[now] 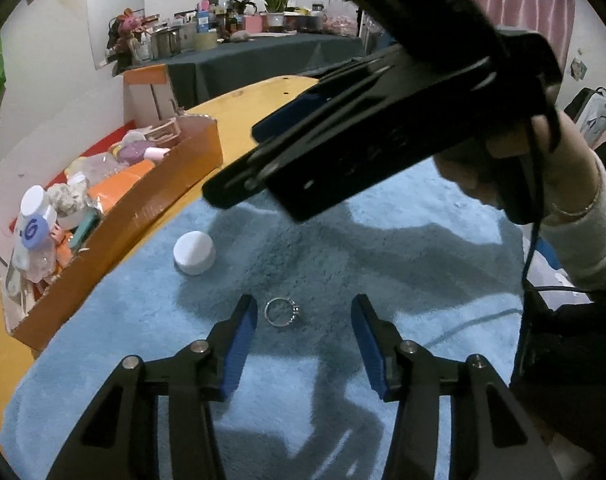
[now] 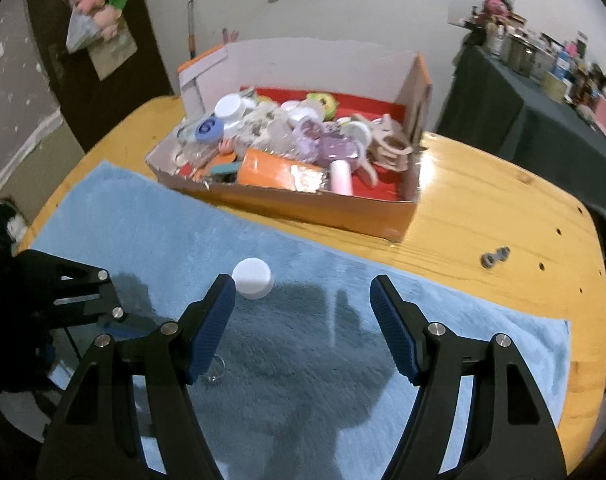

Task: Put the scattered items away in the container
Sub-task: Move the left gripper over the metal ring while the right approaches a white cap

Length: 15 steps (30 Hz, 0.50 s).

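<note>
The left gripper (image 1: 304,312) points down at a blue towel (image 1: 423,280), its blue-padded jaws apart with a small silver ring (image 1: 282,311) lying between them, closer to the left-hand pad; neither pad touches it, so the ring is not gripped. Ahead and to the left of this gripper a white round cap (image 1: 194,253) sits on the towel, nothing between it and the ring. Further left, along the towel's edge, stands the orange cardboard box (image 1: 143,216), crowded with bottles, lids and orange packets; one blue lid (image 1: 34,232) in it bears the figure 6, the only writing that can be read. The right gripper (image 2: 303,294) hangs over the same towel with its jaws spread wide and empty; the white cap lies just ahead of its left finger, and the ring shows partly behind that finger's base. From the left wrist view the right gripper crosses overhead, a hand (image 1: 543,168) with a thin bracelet holding it. On the bare wooden table (image 2: 483,208) to the right of the right gripper lies a small grey metal piece (image 2: 495,258), well apart from the towel's things.
</note>
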Each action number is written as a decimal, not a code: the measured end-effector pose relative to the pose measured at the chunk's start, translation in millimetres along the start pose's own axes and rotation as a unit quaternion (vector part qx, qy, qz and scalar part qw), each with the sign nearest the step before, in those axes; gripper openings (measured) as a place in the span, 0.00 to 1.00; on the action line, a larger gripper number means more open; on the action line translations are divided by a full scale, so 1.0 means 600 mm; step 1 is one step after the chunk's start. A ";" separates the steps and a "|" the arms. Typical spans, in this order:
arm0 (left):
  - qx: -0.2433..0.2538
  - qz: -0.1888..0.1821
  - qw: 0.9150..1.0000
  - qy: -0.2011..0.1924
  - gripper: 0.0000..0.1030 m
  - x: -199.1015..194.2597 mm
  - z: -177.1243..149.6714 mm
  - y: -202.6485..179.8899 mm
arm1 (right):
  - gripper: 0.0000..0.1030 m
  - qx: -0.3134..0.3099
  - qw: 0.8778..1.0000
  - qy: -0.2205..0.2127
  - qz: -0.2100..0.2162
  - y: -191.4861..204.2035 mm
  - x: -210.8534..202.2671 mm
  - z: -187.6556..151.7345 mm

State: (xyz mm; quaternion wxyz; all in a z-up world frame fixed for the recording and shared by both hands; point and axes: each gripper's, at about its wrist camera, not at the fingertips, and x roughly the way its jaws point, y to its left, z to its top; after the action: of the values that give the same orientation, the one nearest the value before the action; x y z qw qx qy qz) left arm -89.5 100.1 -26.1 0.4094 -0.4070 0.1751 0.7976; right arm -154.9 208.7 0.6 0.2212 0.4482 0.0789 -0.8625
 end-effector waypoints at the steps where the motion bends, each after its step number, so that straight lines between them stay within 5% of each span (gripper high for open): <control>1: -0.002 -0.005 1.000 0.002 0.50 0.001 -0.001 0.000 | 0.67 -0.003 1.000 0.006 0.001 0.002 0.007 0.001; 15: -0.022 -0.005 1.000 0.012 0.45 0.017 -0.016 0.000 | 0.67 -0.028 0.999 0.030 -0.025 0.038 0.062 0.010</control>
State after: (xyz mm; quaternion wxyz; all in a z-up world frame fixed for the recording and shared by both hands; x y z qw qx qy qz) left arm -88.4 99.3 -39.9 0.4021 -0.4266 0.1606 0.7941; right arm -167.9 174.6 -24.6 0.2098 0.4651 0.1211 -0.8514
